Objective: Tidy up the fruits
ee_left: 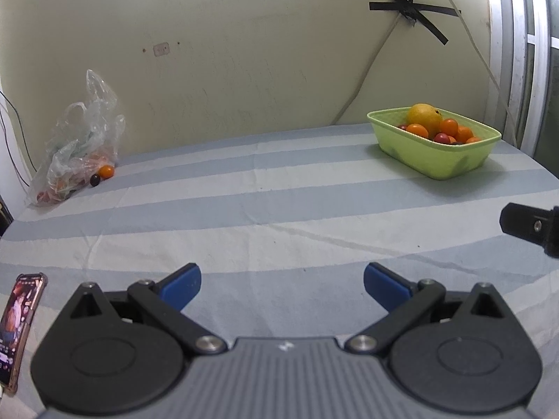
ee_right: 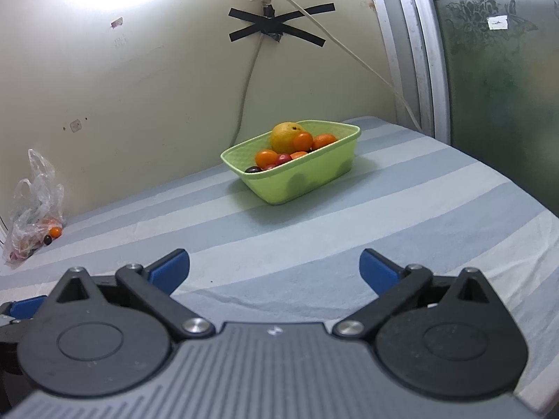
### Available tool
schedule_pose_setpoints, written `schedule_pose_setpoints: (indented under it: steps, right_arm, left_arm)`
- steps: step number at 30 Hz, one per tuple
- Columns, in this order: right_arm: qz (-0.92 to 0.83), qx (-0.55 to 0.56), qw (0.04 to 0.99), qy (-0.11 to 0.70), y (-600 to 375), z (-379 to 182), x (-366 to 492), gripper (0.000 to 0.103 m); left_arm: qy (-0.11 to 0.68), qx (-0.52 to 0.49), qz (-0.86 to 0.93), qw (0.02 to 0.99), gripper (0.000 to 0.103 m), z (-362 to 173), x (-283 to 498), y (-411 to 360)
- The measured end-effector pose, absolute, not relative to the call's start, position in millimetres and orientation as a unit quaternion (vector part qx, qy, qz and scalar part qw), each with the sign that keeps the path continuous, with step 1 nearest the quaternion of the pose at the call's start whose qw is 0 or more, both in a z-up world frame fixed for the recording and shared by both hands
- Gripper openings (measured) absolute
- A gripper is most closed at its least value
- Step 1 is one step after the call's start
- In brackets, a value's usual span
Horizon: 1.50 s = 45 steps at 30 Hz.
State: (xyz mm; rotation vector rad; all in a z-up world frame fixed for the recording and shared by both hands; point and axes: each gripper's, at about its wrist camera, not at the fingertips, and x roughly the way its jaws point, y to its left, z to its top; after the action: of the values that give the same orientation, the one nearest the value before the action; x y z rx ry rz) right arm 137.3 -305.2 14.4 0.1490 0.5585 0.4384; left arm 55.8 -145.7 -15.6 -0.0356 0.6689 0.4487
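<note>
A green basket (ee_left: 436, 160) (ee_right: 307, 178) stands far right on the striped table, holding a large yellow fruit (ee_left: 424, 116) (ee_right: 286, 137), several small oranges and dark red fruits. A clear plastic bag (ee_left: 77, 146) (ee_right: 33, 206) lies at the far left by the wall, with a small orange (ee_left: 106, 171) (ee_right: 55, 232) and a dark fruit (ee_left: 95, 180) (ee_right: 48, 240) beside it. My left gripper (ee_left: 282, 288) is open and empty, low over the table's near side. My right gripper (ee_right: 274, 269) is open and empty, facing the basket; part of it shows at the right edge of the left wrist view (ee_left: 531, 225).
A phone (ee_left: 19, 324) with a lit screen lies at the table's near left edge. Cables and black tape run down the wall (ee_left: 244, 52) behind the basket. A window frame (ee_right: 422, 52) stands at the right. The striped cloth (ee_left: 279, 209) covers the table.
</note>
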Motion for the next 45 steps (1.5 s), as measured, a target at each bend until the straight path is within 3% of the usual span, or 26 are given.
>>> schedule_pose_setpoints:
  steps: [18, 39, 45]
  right_arm:
    - [0.188, 0.11, 0.933, 0.287, -312.6, 11.1, 146.6, 0.103]
    - [0.209, 0.084, 0.928, 0.298, -301.7, 7.6, 148.6, 0.103]
    - [0.236, 0.033, 0.922, 0.306, -286.3, 15.7, 158.8, 0.103]
  left_arm:
    - [0.338, -0.02, 0.208, 0.918, 0.103, -17.6, 64.6, -147.4]
    - [0.352, -0.024, 0.19, 0.916, 0.103, -25.9, 65.9, -146.6]
    - [0.345, -0.034, 0.203, 0.916, 0.103, -21.0, 63.7, -137.2]
